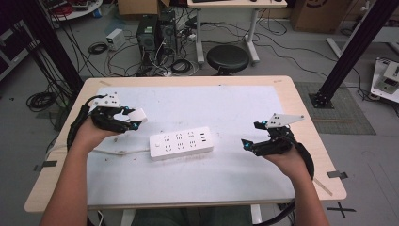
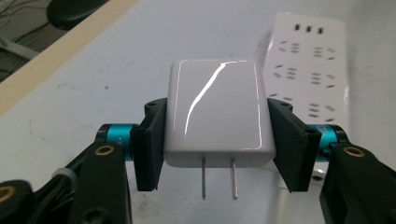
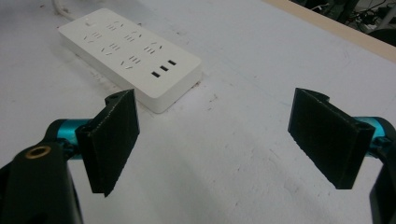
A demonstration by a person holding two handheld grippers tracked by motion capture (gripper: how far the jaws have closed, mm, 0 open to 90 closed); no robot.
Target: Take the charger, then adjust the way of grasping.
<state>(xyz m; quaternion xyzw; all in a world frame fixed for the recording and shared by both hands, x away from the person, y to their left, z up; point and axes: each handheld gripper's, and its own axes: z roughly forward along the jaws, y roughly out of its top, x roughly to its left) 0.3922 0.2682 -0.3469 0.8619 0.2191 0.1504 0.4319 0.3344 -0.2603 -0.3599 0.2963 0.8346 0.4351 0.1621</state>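
Jaws of the left gripper [image 2: 217, 144] pinch a glossy white rounded charger [image 2: 217, 112], metal prongs down, above the white surface [image 1: 244, 103]; right gripper [image 3: 229, 140] spread near the flat power strip [image 1: 181, 143].

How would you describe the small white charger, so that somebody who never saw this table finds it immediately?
Start from the white mat covering the wooden table, with a white power strip lying near its middle. To the left of the strip, the left gripper holds the charger above the mat, jaws pressed on its two sides. It is a glossy rounded white block with two flat metal prongs, much smaller than the strip.
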